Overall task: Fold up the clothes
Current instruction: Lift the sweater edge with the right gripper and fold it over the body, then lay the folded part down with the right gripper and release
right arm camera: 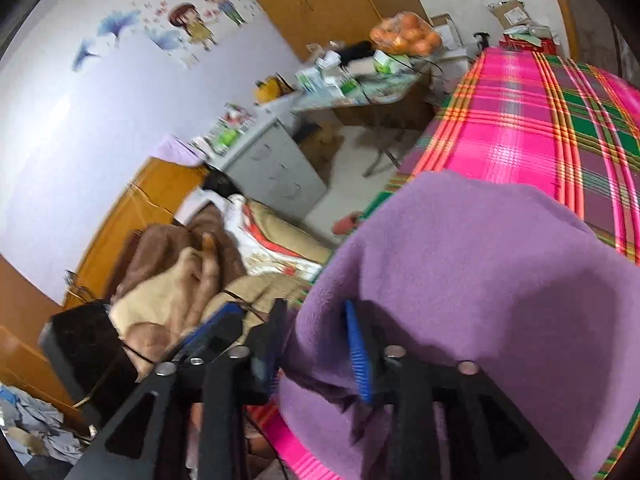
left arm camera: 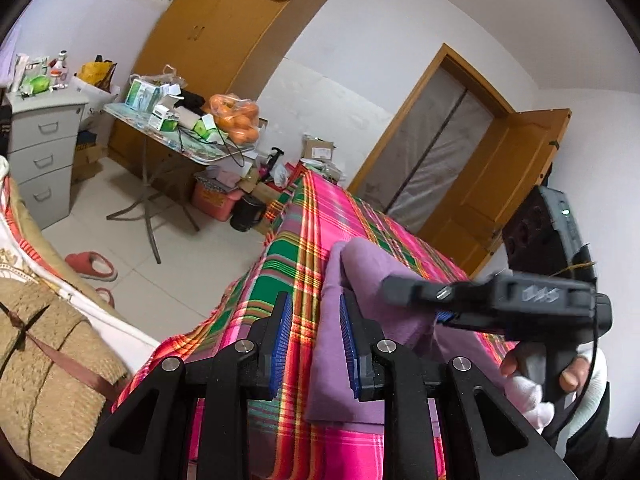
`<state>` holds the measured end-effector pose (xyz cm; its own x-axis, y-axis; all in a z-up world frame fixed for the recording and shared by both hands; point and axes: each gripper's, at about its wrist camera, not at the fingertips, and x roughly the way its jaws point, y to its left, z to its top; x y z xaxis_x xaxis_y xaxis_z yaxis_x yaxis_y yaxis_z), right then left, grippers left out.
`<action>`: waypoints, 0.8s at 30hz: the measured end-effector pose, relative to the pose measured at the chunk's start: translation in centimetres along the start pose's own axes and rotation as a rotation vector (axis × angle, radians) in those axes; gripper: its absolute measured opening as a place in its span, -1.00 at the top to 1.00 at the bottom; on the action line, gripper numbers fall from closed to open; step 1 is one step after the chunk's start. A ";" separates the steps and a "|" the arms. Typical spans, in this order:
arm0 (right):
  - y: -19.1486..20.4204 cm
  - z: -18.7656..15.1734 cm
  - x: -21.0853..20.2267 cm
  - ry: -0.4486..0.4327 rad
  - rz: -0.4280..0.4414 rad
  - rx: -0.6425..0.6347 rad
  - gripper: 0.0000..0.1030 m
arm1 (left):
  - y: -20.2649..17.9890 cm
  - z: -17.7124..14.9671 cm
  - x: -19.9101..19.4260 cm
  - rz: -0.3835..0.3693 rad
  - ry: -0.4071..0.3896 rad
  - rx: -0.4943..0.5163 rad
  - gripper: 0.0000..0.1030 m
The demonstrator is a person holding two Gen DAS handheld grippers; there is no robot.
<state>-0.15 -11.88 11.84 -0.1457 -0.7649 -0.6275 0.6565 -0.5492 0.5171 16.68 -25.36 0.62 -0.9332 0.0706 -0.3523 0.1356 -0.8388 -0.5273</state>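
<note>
Purple fleece garment (right arm camera: pixel 460 264), draped, rumpled

Black angular frames on both — the left hand-held gripper (left arm camera: pixel 312 336) shows ribbed blue pads and silver pivot screws. At three o'clock, the right hand-held gripper (left arm camera: pixel 440 314) — dark grey body, embossed lettering, thin black cable — above a white sleeve (left arm camera: pixel 528 396).

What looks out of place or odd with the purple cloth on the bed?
The purple cloth is not lying flat. In the right wrist view one part bulges up and drapes over one finger of the right gripper, whose jaws stand apart. In the left wrist view its edge lies between the open jaws of the left gripper on the plaid sheet.
</note>
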 end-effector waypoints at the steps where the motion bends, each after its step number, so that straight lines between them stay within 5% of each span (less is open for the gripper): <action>1: 0.0 0.1 -0.9 -0.030 0.017 0.003 0.22 | -0.2 0.1 0.2 -0.011 0.003 0.002 0.52; 7: -1.3 -0.6 -6.3 -0.175 0.020 0.016 0.21 | -1.5 0.4 1.1 -0.130 0.043 -0.008 0.48; 10: -2.7 -1.7 -7.4 -0.190 0.004 0.038 0.21 | -2.6 0.6 1.5 -0.194 0.062 -0.027 -0.13; 11: -3.2 -2.0 -7.6 -0.188 0.005 0.052 0.21 | -3.1 0.7 1.7 -0.209 0.066 -0.026 -0.13; 17: -5.4 -3.4 -8.7 -0.208 0.018 0.108 0.21 | -4.1 1.1 4.6 -0.116 0.126 -0.077 -0.13; 20: -6.3 -3.8 -9.2 -0.218 0.021 0.124 0.21 | -3.6 0.6 5.8 -0.096 0.172 -0.106 0.24; 22: -6.9 -4.1 -9.4 -0.221 0.026 0.138 0.21 | -3.0 0.0 6.0 -0.115 0.191 -0.149 0.70; 24: -7.3 -4.4 -9.5 -0.224 0.030 0.150 0.21 | -2.3 -0.3 5.7 -0.156 0.195 -0.203 0.77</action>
<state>-0.34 0.84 11.48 -0.2988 -0.8277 -0.4750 0.5480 -0.5564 0.6246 11.12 -22.88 -0.43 -0.8692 0.3085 -0.3863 0.0778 -0.6863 -0.7231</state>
